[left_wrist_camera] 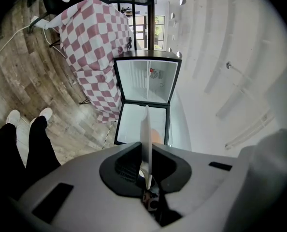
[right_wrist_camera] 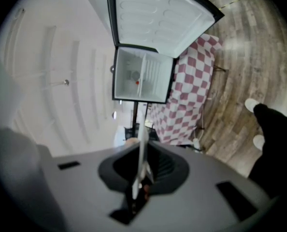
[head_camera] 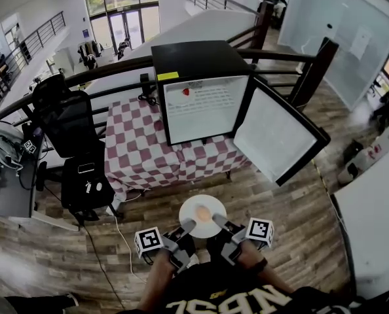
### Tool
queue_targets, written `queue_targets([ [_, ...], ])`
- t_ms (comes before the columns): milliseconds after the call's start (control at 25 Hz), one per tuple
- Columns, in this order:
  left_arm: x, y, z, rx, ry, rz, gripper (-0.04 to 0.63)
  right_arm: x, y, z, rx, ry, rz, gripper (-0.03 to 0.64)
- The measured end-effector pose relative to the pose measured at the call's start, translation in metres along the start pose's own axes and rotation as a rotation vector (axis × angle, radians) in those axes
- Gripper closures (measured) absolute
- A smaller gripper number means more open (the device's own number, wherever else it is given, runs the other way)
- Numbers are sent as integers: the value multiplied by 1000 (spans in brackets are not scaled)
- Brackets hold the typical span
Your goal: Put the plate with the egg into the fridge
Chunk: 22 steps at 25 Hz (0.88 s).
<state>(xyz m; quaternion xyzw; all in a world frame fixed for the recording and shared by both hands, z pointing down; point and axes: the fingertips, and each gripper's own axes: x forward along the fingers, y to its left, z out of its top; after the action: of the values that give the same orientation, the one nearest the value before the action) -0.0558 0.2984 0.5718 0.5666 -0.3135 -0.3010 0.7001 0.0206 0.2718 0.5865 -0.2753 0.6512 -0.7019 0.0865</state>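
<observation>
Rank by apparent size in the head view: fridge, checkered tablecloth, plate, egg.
1. fridge, counting its open door
2. checkered tablecloth, partly hidden behind the fridge, so the gap is unsure
3. plate, though nearest the camera
4. egg

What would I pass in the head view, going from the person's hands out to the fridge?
Left gripper and right gripper side by side → round white plate with a pale orange egg → brown wooden plank floor → table under a red-and-white checked cloth → black fridge, door open.
</observation>
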Motion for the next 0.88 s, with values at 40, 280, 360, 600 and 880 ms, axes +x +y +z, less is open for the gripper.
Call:
queue_targets([
  [40, 3, 1, 4, -1, -4, 8, 558, 4, 0, 3, 9, -2, 1, 577],
  [280, 29, -1, 44, -53, -73, 32, 557, 45, 6, 37, 72, 19, 20, 577],
  [360, 45, -3, 55, -71, -99, 38, 557, 56, 6, 56, 85, 20, 12, 577],
  [600, 97, -25, 97, -17, -161, -14, 557, 93, 23, 119, 37, 33, 23, 577],
  [880, 162, -51, 126, 14, -139, -102, 557, 107, 46, 188, -96, 36, 35, 577],
])
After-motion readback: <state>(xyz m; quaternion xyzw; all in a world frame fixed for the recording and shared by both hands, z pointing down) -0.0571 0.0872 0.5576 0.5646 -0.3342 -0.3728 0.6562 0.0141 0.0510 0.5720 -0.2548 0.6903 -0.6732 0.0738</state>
